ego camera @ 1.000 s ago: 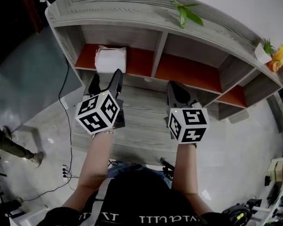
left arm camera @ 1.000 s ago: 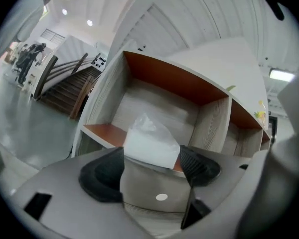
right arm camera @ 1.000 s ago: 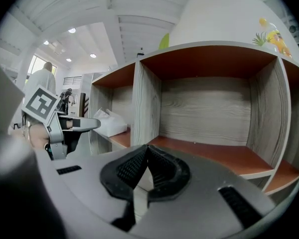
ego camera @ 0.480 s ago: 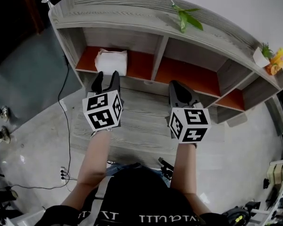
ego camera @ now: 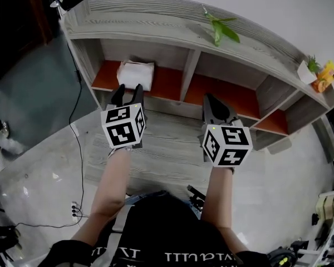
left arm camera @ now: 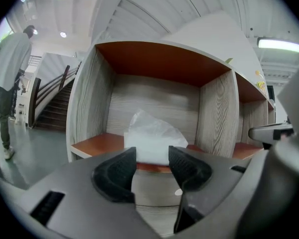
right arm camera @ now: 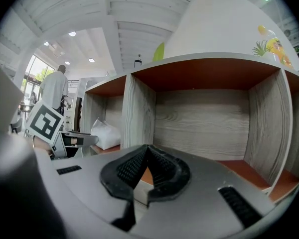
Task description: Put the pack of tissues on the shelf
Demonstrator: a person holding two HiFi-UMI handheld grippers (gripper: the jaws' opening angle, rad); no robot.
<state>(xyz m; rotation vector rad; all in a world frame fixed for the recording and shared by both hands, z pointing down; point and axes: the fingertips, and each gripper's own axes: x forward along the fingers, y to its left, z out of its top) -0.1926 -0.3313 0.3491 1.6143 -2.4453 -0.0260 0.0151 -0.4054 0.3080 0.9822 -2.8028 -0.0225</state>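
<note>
We're holding the left gripper (ego camera: pixel 128 88) just in front of the shelf (ego camera: pixel 172 29). Its jaws have just been closing and are now standing narrowly apart with nothing between them. The pack of tissues (ego camera: pixel 135 74) is lying in the leftmost compartment on the orange board, straight ahead beyond the jaw tips, not touching them. The right gripper (ego camera: pixel 214 102) is hovering before the next compartment, jaws together and empty.

A black cable (ego camera: pixel 78 121) trails over the pale floor (ego camera: pixel 39 166) to a power strip (ego camera: pixel 76 204). A person in white (left arm camera: pixel 10 73) stands near a staircase (left arm camera: pixel 52 108). Elsewhere, a leafy sprig (ego camera: pixel 220 26) and a potted plant (ego camera: pixel 310 68) beside an orange packet (ego camera: pixel 328 74).
</note>
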